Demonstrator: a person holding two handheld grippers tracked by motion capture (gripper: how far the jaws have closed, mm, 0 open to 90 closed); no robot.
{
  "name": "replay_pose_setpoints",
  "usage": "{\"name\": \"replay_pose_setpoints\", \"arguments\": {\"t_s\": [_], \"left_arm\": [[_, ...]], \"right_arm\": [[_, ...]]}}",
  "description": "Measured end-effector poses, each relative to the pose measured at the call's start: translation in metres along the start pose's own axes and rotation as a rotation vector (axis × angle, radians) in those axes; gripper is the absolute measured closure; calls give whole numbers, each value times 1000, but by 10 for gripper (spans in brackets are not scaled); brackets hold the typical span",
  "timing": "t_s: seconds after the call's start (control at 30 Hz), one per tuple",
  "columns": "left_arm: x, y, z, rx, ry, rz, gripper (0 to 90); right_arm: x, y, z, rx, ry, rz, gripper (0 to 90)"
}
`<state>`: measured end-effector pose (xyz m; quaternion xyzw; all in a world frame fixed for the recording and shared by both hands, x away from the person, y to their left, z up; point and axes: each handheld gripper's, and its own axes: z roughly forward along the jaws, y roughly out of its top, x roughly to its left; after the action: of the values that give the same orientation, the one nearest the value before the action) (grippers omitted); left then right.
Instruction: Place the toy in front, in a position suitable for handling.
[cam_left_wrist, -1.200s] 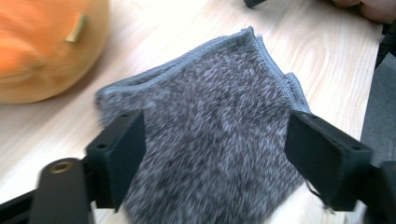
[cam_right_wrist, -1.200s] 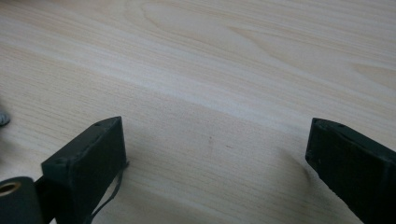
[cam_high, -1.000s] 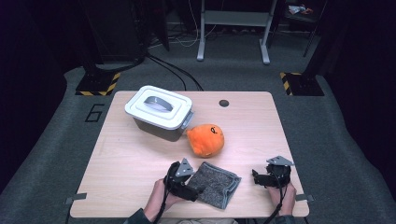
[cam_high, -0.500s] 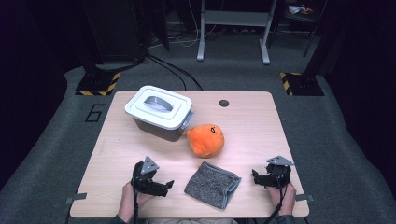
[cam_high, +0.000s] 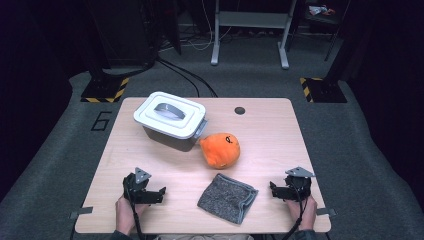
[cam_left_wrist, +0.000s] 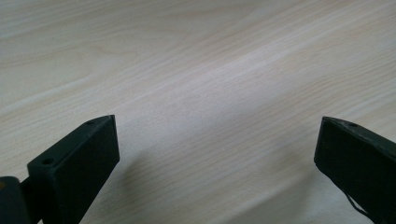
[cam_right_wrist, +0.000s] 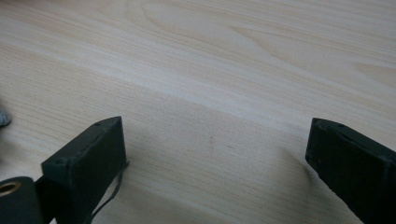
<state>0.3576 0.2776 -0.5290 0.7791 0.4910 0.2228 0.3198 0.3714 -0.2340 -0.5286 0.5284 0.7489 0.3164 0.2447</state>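
A folded grey cloth (cam_high: 227, 197) lies flat near the table's front edge, between my two grippers. My left gripper (cam_high: 159, 194) rests low at the front left, well apart from the cloth. Its jaws have just been opening and now stand wide, with only bare wood between them (cam_left_wrist: 217, 123). My right gripper (cam_high: 274, 190) sits at the front right, just right of the cloth, open over bare wood (cam_right_wrist: 215, 123). A sliver of the cloth (cam_right_wrist: 3, 119) shows at the left edge of the right gripper view. An orange plush ball (cam_high: 220, 150) lies behind the cloth.
A white lidded box (cam_high: 170, 117) with a grey handle stands at the back left, touching or nearly touching the orange ball. The wooden table (cam_high: 270, 135) has a dark round hole (cam_high: 240, 110) near its back edge. Dark floor surrounds the table.
My left gripper has let go of the grey cloth and moved left and down to the front left of the table. The cloth stays flat. The right gripper has not moved.
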Motion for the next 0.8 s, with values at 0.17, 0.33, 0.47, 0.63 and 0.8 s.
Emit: {"name": "replay_pose_setpoints", "arguments": {"t_s": [0.17, 0.33, 0.47, 0.63, 0.8], "left_arm": [[2, -1, 2, -10, -3, -19, 0], [5, 0, 3, 1, -23, -19, 0], [5, -1, 3, -2, -24, -14, 0], [5, -1, 3, 0, -25, -13, 0], [5, -1, 3, -1, -23, -16, 1]], "right_arm": [[-1, 0, 0, 6, 3, -3, 41], [-1, 0, 0, 8, 5, 5, 41], [-2, 1, 1, 18, 11, 18, 39], [-3, 4, 1, 40, 30, 20, 33], [4, 11, -9, 11, 69, 34, 46]]}}
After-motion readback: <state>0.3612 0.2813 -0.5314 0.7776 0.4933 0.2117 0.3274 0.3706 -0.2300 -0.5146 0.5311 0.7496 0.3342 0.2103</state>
